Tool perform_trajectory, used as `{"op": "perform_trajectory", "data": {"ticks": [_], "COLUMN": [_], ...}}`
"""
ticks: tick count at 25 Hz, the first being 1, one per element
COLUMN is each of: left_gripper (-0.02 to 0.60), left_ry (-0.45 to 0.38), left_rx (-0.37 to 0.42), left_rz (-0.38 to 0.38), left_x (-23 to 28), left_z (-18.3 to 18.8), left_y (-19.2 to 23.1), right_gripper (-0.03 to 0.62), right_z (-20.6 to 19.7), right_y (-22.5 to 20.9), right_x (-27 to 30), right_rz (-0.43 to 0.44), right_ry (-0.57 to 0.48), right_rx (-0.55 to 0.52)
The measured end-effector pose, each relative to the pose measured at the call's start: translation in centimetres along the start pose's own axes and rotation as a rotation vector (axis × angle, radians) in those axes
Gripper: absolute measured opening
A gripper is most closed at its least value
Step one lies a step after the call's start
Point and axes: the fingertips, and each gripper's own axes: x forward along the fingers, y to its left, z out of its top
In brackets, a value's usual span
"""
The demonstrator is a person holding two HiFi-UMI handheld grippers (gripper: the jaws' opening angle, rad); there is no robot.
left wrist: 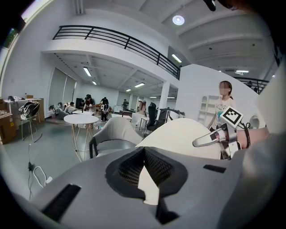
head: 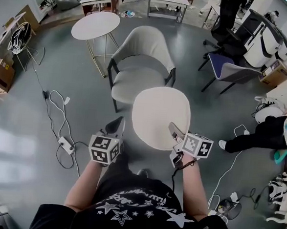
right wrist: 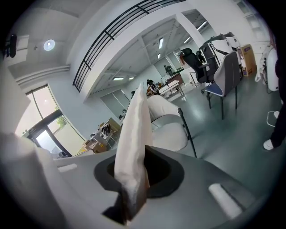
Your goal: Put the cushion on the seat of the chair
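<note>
The floor (head: 25, 128) is grey and smooth, with a soft shine at the left. The chair (head: 137, 62) stands on it on dark legs, its pale seat facing the viewer; just beside it, to the left, stands a round white table (head: 96, 25) on thin legs. A white cable (head: 56, 105) runs in loops over the floor from near this table down to a white power strip (head: 66, 144); at the left edge sits a cardboard box (head: 0, 75); at the right, well apart, stands a second chair (head: 230, 69) with a blue seat. Lower right lies another cable (head: 228, 166), which ends at what is perhaps a second power strip (head: 234, 196), too small to tell surely; near it the shoe (head: 222, 144) of a seated person rests on the floor.
</note>
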Motion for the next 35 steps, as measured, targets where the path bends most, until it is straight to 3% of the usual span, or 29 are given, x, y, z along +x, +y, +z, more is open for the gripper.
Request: {"op": "perform_trajectory", "data": {"ticks": [9, 19, 27, 35], "left_gripper": [0.009, 0.009, 0.009, 0.009], "left_ry": [0.005, 0.000, 0.045, 0.121], "left_rx": [-0.009, -0.037, -0.046, -0.056], "left_rz": [-0.048, -0.066, -0.087, -0.048], "left_x": [5.7, 8.6, 11.0, 15.3], "left_z": [3.6, 6.6, 6.4, 4.8], "left_y": [8.1, 17.4, 20.3, 21.9], "right_gripper": [0.060, 0.060, 0.060, 0.060], "right_z": [5.7, 8.2, 7.4, 8.4], "right_y": [1.8, 5.3, 5.3, 1.5], "right_x": [8.6, 17.0, 19.9, 25.0], "right_rz": [-0.067, -0.110, -0.142, -0.127], "right_ry": [-0.018, 0.020, 0.065, 0.108], "right_rx": [0.005, -0.025, 0.020, 0.105]}}
